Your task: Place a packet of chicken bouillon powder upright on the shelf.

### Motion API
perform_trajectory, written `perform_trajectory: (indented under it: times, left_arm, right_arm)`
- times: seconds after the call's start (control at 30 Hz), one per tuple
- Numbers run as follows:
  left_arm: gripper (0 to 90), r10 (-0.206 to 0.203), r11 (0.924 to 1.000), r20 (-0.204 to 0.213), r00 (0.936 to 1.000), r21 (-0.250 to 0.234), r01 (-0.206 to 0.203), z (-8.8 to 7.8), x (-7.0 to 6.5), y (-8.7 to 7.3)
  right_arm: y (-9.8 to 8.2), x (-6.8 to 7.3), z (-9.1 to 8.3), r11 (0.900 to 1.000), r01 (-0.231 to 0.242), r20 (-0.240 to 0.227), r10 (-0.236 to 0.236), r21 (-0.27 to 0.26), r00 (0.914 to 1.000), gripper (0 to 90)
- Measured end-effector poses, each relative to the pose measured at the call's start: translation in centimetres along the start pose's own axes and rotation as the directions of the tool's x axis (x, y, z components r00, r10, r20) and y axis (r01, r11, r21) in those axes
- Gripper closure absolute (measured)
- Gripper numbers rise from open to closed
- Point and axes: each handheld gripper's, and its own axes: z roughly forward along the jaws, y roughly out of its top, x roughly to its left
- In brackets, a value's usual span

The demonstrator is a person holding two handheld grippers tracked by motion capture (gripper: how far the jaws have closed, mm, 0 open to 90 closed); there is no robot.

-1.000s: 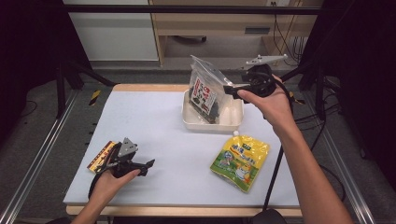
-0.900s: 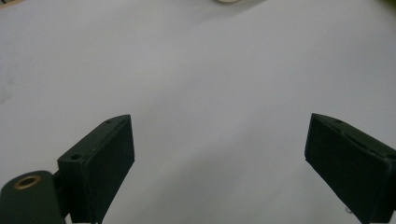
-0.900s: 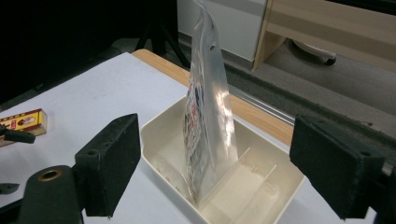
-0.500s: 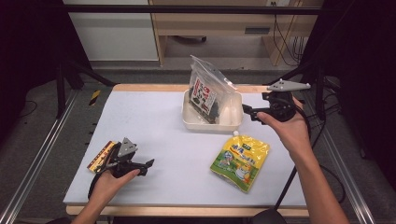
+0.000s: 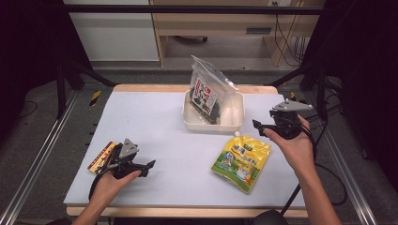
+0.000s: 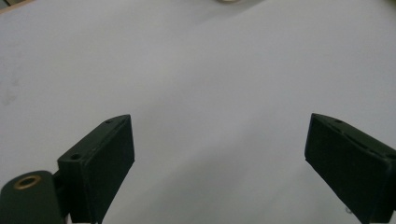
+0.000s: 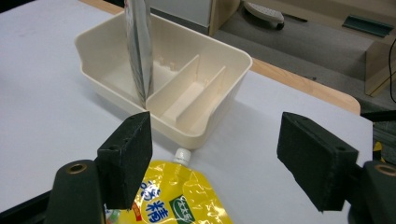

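A yellow spouted pouch [image 5: 241, 161] lies flat on the table, right of centre, and its white cap end [image 7: 181, 157] shows just below my right gripper's jaws. A cream divided bin [image 5: 234, 123] stands behind it. A clear bag of dark snacks [image 5: 209, 91] stands upright in its left compartment [image 7: 112, 74]. My right gripper [image 5: 258, 126] hovers right of the bin, above the pouch's top. It is open, its jaws have just been closing a little, and nothing is between them [image 7: 215, 135]. My left gripper [image 5: 146, 167] rests open at the front left over bare table [image 6: 219, 135].
A small yellow, red and black packet [image 5: 101, 158] lies by the left hand near the table's left edge. The white table top [image 5: 155, 122] ends in a wooden strip at the back. Dark frame legs and cables stand off to both sides.
The right hand came away from above the bin, moving right, toward the front and down, to hover beside the pouch's top. The left hand stayed put.
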Motion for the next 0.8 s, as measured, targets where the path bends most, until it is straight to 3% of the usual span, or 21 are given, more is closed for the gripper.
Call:
perform_trajectory:
  times: [0.33, 0.43, 0.5, 0.8]
  left_arm:
    - [8.1, -0.001, 1.0, 0.0, 1.0, -0.001, 0.001, 0.0, 0.0, 0.0]
    - [8.1, 0.0, 1.0, -0.002, 1.0, 0.0, 0.0, 0.0, 0.0, 0.0]
    - [8.1, -0.001, 1.0, -0.001, 1.0, -0.003, 0.001, -0.1, 0.0, 0.0]
    - [8.2, -0.001, 1.0, -0.001, 1.0, 0.007, 0.001, 0.1, -0.1, -0.1]
  right_arm:
    - [-2.7, -0.5, 0.2, 1.0, -0.022, 0.026, 0.022, 0.019, 0.9994, 35.1]
    - [-3.9, -0.9, 0.4, 0.998, -0.052, 0.049, 0.05, 0.036, 0.9975, 39.2]
    - [-4.6, -1.1, 0.6, 0.996, -0.076, 0.05, 0.073, 0.042, 0.996, 44.4]
    - [-8.2, -1.6, 1.9, 0.99, -0.113, 0.044, 0.11, 0.087, 0.9929, 48.3]
